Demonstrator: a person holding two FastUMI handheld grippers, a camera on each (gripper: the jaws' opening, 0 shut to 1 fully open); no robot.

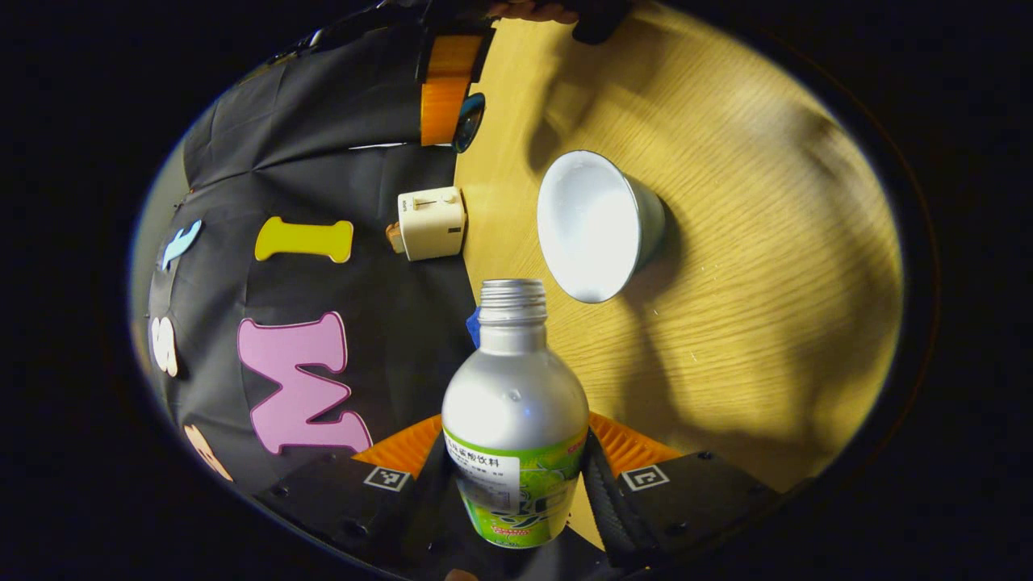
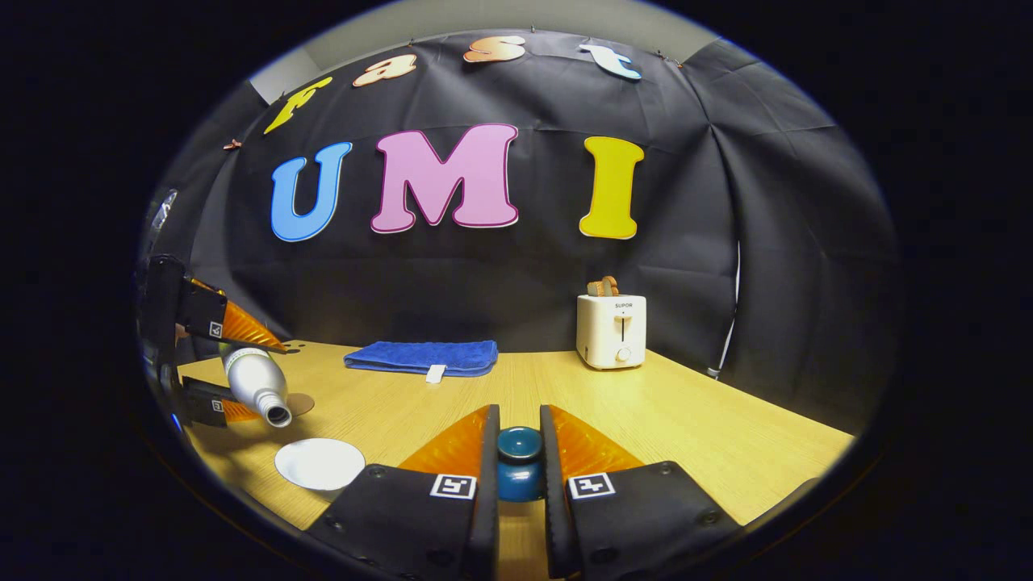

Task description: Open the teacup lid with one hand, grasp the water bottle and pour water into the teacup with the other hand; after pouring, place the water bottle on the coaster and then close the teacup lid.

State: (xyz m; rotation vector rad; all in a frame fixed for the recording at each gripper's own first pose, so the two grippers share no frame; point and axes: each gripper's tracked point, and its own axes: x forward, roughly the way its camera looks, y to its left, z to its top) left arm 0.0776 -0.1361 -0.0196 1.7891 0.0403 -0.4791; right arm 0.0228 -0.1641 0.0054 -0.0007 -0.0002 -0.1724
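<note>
In the left gripper view, the left gripper (image 1: 516, 476) clenches the water bottle (image 1: 515, 420), tilted toward the open teacup (image 1: 597, 226); tip slowly, keeping the mouth over the bowl. In the right gripper view, the right gripper (image 2: 518, 460) grasps the teacup lid (image 2: 519, 461) at near centre, clear of the cup at near left, where it should wait.

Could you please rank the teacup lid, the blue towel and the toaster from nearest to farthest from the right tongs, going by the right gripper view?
1. The teacup lid: its blue knob is clamped between the right tongs.
2. The blue towel: folded on the table, ahead and slightly left.
3. The toaster: at the table's back edge, ahead and to the right; close to the towel in depth, so that ranking is tentative.
</note>
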